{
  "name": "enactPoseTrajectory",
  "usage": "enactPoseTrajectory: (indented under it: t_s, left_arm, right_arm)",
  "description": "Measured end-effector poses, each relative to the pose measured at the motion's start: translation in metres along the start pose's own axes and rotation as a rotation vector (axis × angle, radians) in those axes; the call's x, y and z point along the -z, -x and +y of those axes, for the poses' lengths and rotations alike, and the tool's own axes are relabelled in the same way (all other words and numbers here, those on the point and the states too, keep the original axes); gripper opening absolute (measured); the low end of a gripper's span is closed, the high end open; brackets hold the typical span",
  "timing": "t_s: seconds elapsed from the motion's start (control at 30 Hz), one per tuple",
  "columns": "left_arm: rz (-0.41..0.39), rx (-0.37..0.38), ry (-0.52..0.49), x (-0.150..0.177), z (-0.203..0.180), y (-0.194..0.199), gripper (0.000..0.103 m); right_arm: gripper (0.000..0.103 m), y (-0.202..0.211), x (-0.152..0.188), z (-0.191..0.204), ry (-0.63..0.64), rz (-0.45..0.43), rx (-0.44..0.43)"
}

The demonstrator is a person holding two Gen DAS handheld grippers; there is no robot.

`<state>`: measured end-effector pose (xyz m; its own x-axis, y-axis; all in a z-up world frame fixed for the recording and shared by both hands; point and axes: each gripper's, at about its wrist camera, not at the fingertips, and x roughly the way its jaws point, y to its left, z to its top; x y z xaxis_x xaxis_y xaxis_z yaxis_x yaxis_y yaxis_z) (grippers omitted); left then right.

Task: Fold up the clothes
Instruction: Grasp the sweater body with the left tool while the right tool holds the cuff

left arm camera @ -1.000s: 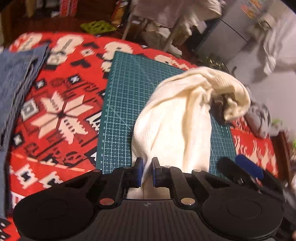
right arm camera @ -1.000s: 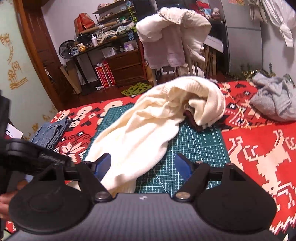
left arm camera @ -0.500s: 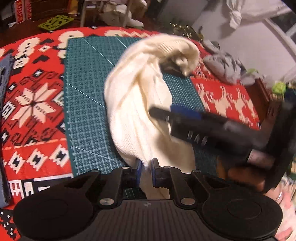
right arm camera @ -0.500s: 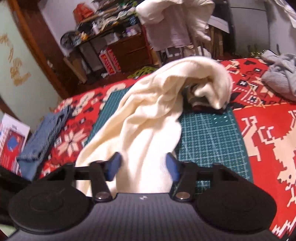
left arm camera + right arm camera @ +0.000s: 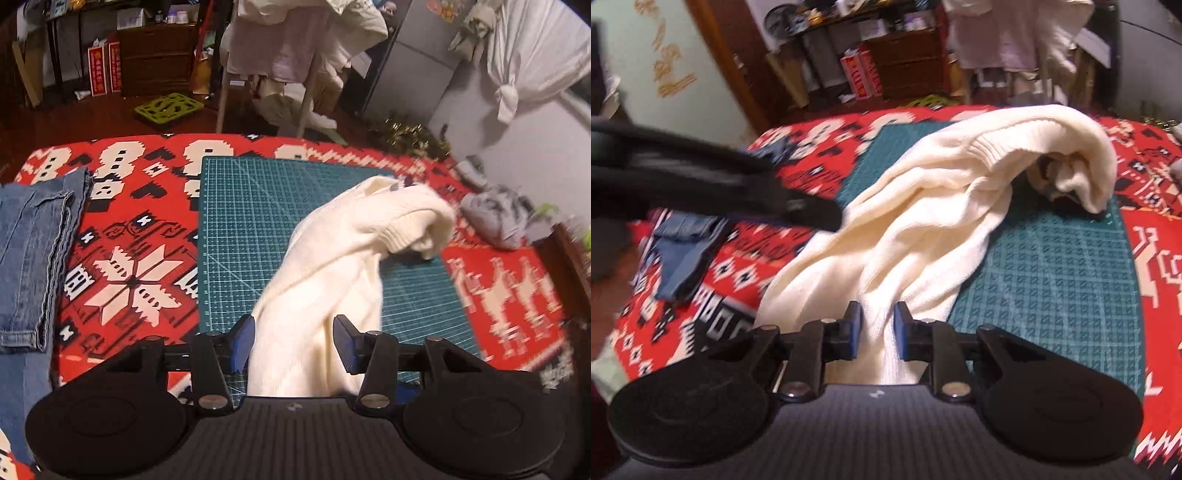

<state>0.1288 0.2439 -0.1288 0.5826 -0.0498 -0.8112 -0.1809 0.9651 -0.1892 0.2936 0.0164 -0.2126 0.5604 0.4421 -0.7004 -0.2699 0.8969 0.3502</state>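
Observation:
A cream knit sweater (image 5: 351,243) lies bunched in a long heap across the green cutting mat (image 5: 251,221), with its ribbed end curled over at the far right. My left gripper (image 5: 293,341) is open, its blue pads wide apart on either side of the sweater's near end. In the right wrist view my right gripper (image 5: 877,328) is shut on a pinched fold of the sweater (image 5: 942,221) at its near end. The left gripper's black body (image 5: 738,192) shows blurred at the upper left of that view.
The mat rests on a red patterned cloth (image 5: 129,240). Folded blue jeans (image 5: 29,251) lie at the left edge and a crumpled grey garment (image 5: 498,218) at the far right. Beyond the table are a clothes-draped chair and shelves.
My left gripper has opened and let go of the sweater's near end. My right gripper has closed from wide open onto that same end.

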Motion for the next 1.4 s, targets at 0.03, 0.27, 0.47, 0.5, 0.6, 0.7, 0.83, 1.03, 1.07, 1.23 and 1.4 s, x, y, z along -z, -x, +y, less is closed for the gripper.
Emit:
enactPoseTrajectory:
  t_s: [0.03, 0.27, 0.47, 0.5, 0.6, 0.7, 0.83, 1.03, 1.07, 1.23, 1.4]
  left_arm:
    - [0.01, -0.001, -0.003, 0.0, -0.001, -0.004, 0.046]
    - [0.002, -0.032, -0.028, 0.005, -0.006, -0.019, 0.044]
    - [-0.024, -0.052, 0.006, 0.002, -0.001, -0.018, 0.009]
    - [-0.029, -0.046, 0.018, 0.0, 0.0, -0.015, 0.008]
    - [-0.04, -0.025, 0.044, -0.004, 0.004, -0.008, 0.005]
    - [-0.044, -0.021, 0.041, -0.003, 0.003, -0.007, 0.005]
    - [-0.056, 0.052, 0.074, -0.004, 0.005, 0.002, 0.004]
    - [-0.118, 0.156, 0.163, -0.011, 0.018, 0.024, 0.004]
    - [-0.125, 0.16, 0.167, -0.011, 0.019, 0.026, 0.004]
    - [-0.125, 0.184, 0.171, -0.011, 0.017, 0.027, 0.004]
    - [-0.12, 0.169, 0.16, -0.01, 0.018, 0.024, 0.004]
  right_arm:
    - [0.025, 0.003, 0.0, -0.002, -0.012, 0.003, -0.01]
    - [0.034, 0.031, -0.012, -0.037, -0.142, -0.126, 0.083]
    - [0.034, 0.029, -0.02, -0.086, -0.264, -0.228, 0.186]
    - [0.034, 0.027, -0.022, -0.092, -0.29, -0.249, 0.18]
    - [0.034, 0.015, -0.027, -0.105, -0.331, -0.284, 0.157]
    - [0.034, 0.014, -0.03, -0.116, -0.319, -0.308, 0.191]
    - [0.036, 0.011, -0.038, -0.13, -0.346, -0.338, 0.223]
    - [0.053, -0.008, -0.039, -0.144, -0.339, -0.307, 0.245]
    - [0.053, -0.012, -0.04, -0.144, -0.333, -0.306, 0.24]
    - [0.054, -0.023, -0.046, -0.134, -0.223, -0.326, 0.298]
    - [0.021, -0.018, -0.049, -0.138, -0.237, -0.365, 0.345]
